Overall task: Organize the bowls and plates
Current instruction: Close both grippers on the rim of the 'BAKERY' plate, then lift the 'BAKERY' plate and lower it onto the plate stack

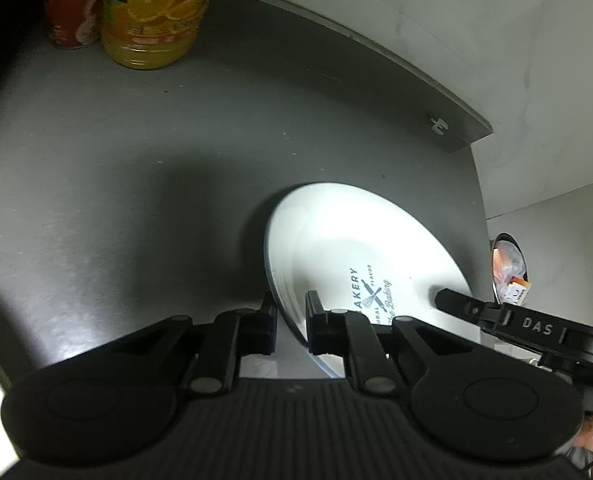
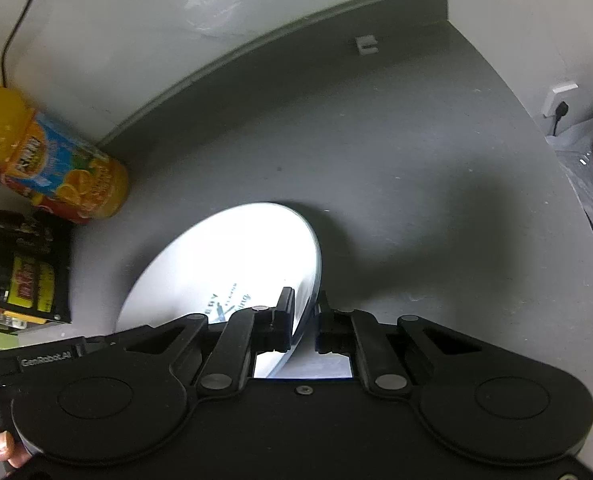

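White plate reads "BAKERY"; both tongs straddle rim.

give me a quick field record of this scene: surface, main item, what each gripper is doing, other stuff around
surface: grey countertop against a white wall
main item: white plate with blue bakery print, tilted
left gripper: fingers straddle the plate's left rim
right gripper: fingers straddle the opposite rim
grip: contact cannot be told
back corner: orange juice bottle beside a red can
far left: dark box
off counter: wall socket
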The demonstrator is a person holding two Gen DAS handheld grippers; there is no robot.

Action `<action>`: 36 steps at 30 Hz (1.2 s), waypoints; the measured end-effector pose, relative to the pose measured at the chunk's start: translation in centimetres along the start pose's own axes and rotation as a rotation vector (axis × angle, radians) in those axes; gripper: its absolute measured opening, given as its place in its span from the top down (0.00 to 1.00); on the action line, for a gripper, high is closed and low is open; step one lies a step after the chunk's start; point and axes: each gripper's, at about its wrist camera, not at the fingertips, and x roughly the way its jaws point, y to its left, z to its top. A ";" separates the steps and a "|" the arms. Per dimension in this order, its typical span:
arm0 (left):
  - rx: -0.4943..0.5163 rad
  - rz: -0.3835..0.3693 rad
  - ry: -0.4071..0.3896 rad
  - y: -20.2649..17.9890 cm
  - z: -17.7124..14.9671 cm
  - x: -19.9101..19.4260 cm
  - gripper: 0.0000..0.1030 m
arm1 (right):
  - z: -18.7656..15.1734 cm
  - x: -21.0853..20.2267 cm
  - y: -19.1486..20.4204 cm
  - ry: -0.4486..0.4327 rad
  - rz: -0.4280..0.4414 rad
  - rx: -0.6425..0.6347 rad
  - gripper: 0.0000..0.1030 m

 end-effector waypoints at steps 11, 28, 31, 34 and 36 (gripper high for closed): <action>-0.025 0.015 -0.068 1.4 -1.1 -3.8 0.88 | -0.7 -1.0 2.8 -0.023 0.053 -0.053 0.91; -0.116 0.053 -0.193 5.9 -5.2 -12.4 0.88 | -4.1 -2.9 9.7 -0.034 0.160 -0.176 0.91; -0.132 0.057 -0.208 6.9 -6.2 -13.5 0.88 | -5.0 -3.3 10.7 -0.032 0.175 -0.197 0.91; -0.150 0.061 -0.218 8.0 -7.2 -14.5 0.89 | -5.7 -3.5 11.7 -0.024 0.185 -0.217 0.91; -0.158 0.071 -0.222 8.7 -7.9 -15.0 0.88 | -6.3 -3.4 12.5 -0.019 0.188 -0.235 0.91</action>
